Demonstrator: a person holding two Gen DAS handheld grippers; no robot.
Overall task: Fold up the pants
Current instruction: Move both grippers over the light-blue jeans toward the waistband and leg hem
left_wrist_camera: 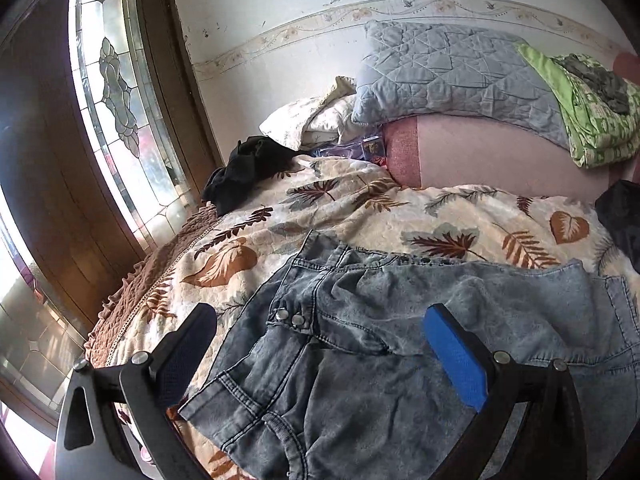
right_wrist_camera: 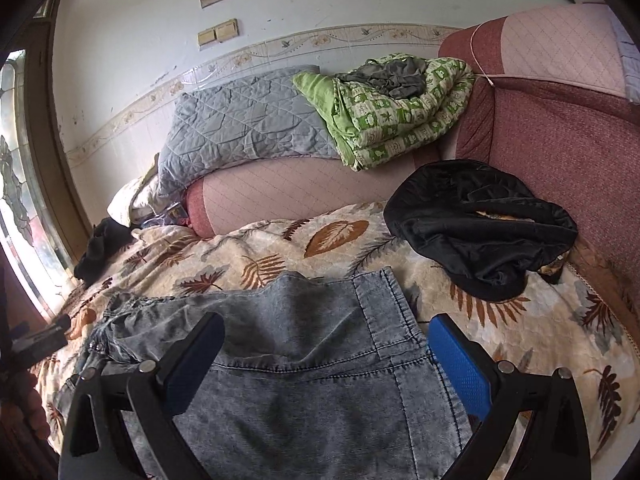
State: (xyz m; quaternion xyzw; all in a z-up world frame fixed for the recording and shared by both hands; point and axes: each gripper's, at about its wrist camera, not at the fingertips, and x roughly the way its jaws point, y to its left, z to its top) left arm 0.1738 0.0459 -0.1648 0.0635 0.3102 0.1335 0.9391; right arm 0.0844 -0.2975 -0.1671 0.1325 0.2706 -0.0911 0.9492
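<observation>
Grey-blue washed denim pants [left_wrist_camera: 360, 360] lie on a leaf-patterned bedspread [left_wrist_camera: 360, 208]. In the left wrist view the waistband end with its metal buttons is under my left gripper [left_wrist_camera: 320, 332], which hovers open above the cloth with nothing between its fingers. In the right wrist view the hem end of the pants [right_wrist_camera: 312, 340], doubled over, spreads below my right gripper [right_wrist_camera: 326, 340], also open and holding nothing. The left gripper [right_wrist_camera: 44, 340] and a hand show at the left edge of the right wrist view.
A black garment [right_wrist_camera: 480, 228] lies on the bedspread [right_wrist_camera: 280, 248] to the right, another black garment [left_wrist_camera: 244, 168] to the far left. A grey quilted pillow [left_wrist_camera: 448, 76] and green folded blanket [right_wrist_camera: 392, 108] rest on the pink headboard cushion [left_wrist_camera: 500, 152]. A glass-panelled door [left_wrist_camera: 112, 100] stands left.
</observation>
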